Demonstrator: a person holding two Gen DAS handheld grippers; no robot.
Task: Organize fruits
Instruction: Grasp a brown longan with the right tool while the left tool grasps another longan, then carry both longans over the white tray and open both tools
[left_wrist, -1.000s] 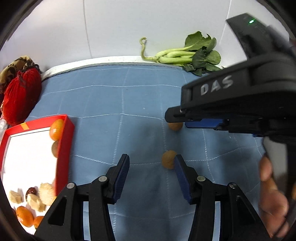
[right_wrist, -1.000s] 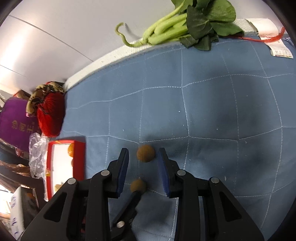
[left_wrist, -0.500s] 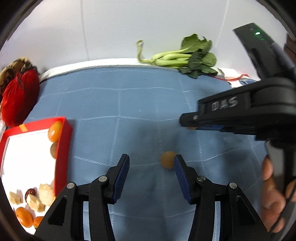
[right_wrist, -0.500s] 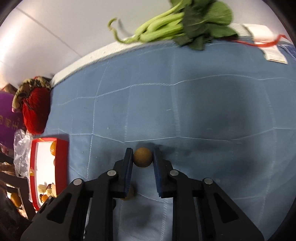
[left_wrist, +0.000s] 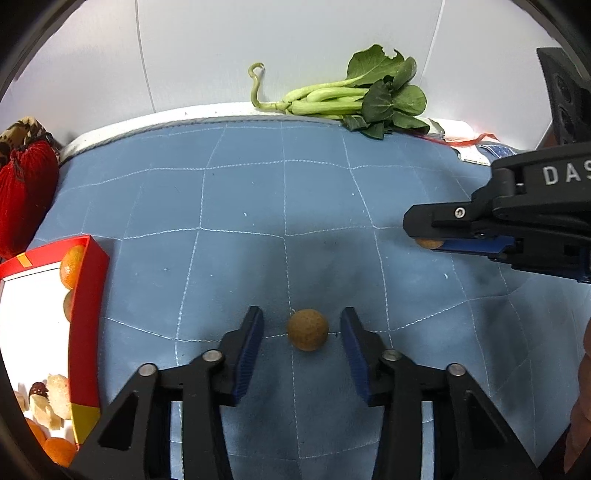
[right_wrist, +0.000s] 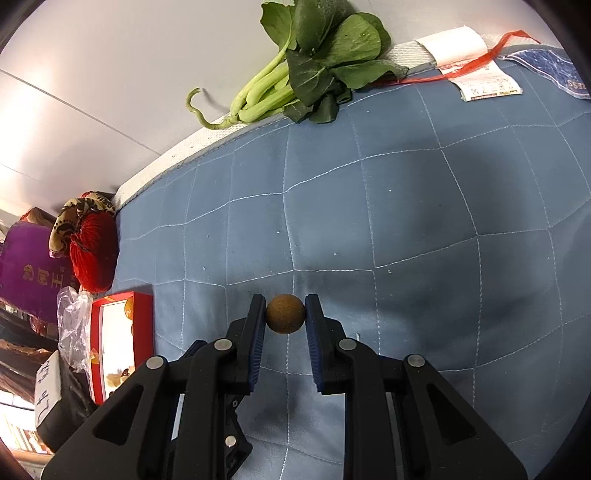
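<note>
In the left wrist view, a red box (left_wrist: 90, 314) sits at the left edge, with oranges and pale snack pieces inside. Lower centre, the left gripper (left_wrist: 302, 328) is spread wide around a brown round fruit (left_wrist: 307, 329) that rests on the blue quilted cloth (left_wrist: 240, 199); neither blue pad touches it. At the right edge, the right gripper (left_wrist: 424, 238) pinches a second brown fruit (left_wrist: 428, 243), which only peeks out below the fingers.

In the right wrist view, the box (right_wrist: 144, 332) lies at lower left. At centre, the right gripper (right_wrist: 285, 314) is nearly closed, with both pads pressed on that fruit (right_wrist: 285, 313). Leafy greens (right_wrist: 314, 62) lie at the top, beyond the cloth's edge.

Risks, as I judge them: the fruit is small, round and gripped near the pad tips, so a tilt or loosened squeeze could let it pop out and roll across the soft cloth. If the left gripper closes off-centre, it could nudge its fruit away. Both tools heading for the box may collide.
</note>
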